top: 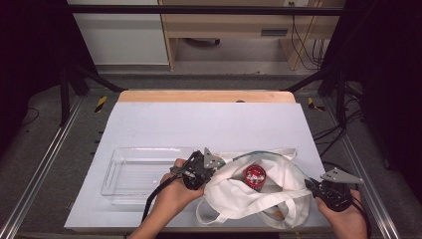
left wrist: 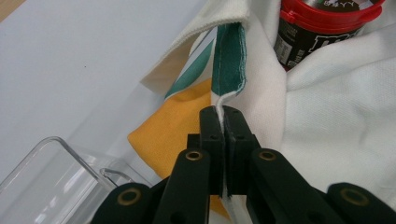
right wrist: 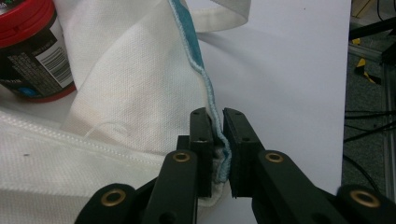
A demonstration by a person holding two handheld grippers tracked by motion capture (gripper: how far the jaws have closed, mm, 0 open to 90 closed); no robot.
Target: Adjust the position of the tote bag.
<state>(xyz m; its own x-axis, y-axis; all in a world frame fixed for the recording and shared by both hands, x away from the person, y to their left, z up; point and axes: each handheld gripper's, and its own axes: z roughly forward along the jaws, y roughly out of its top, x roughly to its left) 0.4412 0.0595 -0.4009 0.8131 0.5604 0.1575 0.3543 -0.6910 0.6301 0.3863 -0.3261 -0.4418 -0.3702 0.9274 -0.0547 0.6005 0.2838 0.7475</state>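
Left claw: at lower centre of the left gripper view, its two black jaws are pressed together on the green-trimmed rim of the tote bag; in the high view it sits at, left end of the bag's mouth, held by the person's left hand.
Right claw: at lower centre of the right gripper view, jaws pinched narrow on the teal-edged hem of the same bag; in the high view it lies at, lower right of the frame, in the right hand.
Tote bag: white cloth, lying on the surface in the lower centre of the high view, long axis running left to right across the frame, mouth facing up and held apart between the two claws; straps loop toward the bottom edge. An orange and green printed patch shows in the left gripper view.
Tub: red lid, dark body with a printed label, standing upright inside the bag's mouth, between the two claws; seen at upper right of the left gripper view and upper left of the right gripper view.
Clear plastic bin: left of the bag, long axis left to right, just beside the left hand.
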